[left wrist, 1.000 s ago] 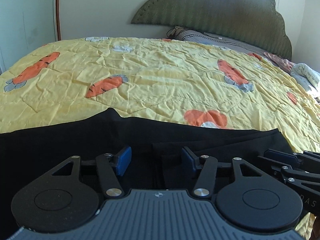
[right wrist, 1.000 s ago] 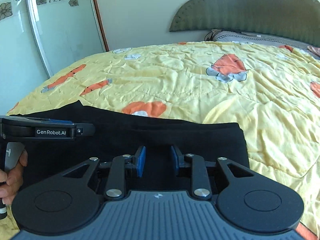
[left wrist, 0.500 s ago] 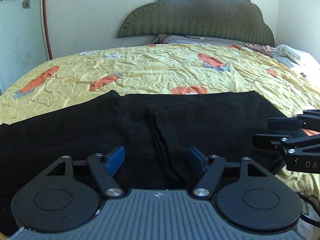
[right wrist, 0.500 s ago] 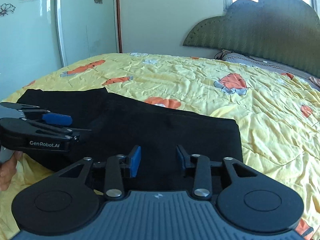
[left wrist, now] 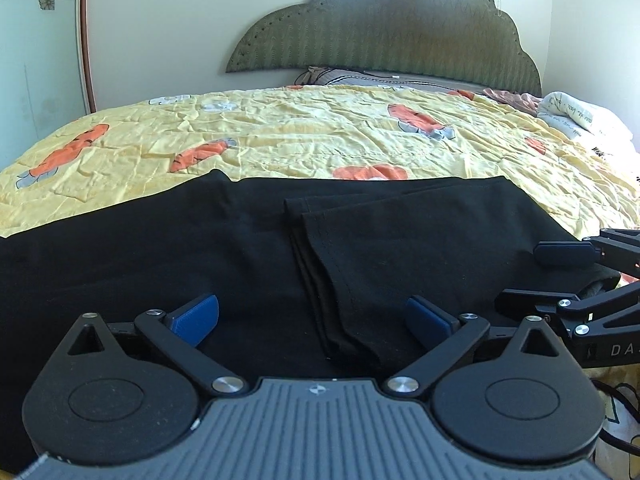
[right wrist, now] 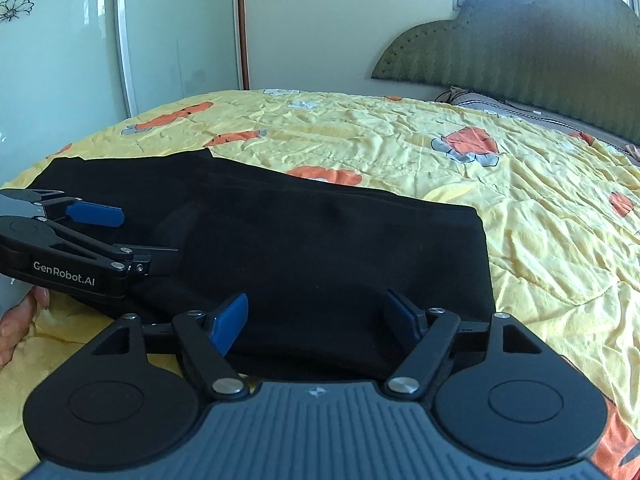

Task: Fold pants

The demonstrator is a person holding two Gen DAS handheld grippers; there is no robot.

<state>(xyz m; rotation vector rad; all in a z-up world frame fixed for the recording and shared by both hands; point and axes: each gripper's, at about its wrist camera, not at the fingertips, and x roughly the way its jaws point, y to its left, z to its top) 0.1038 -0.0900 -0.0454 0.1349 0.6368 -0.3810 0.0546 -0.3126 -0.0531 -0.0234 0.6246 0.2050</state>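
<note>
The pants (left wrist: 248, 248) lie flat on the quilt (left wrist: 320, 128) at its near edge, well apart from the headboard (left wrist: 384, 36), and look already doubled: a hemmed end lies on top of the lower layer partway along, its stacked edges showing as several thin lines. The cloth is black, thin and limp, so I judge it light, soft and quick to sag or slide over itself; it should bend wherever it is lifted and will not hold a crease unless pressed flat. A sound hold would be at the stacked hem edges or at the outer corners of the far end from the headboard, pinching all layers together so none slips out. The left gripper (left wrist: 312, 316) hovers low above the pants, level and aimed toward the headboard, its blue fingers (left wrist: 196, 316) spread wide and holding nothing, with the hemmed end between them. The right gripper (right wrist: 316, 316) sits just beside it over the folded end, likewise level, fingers (right wrist: 230, 320) wide apart and empty. A hand (right wrist: 20, 320) is glimpsed at the left gripper's handle.
</note>
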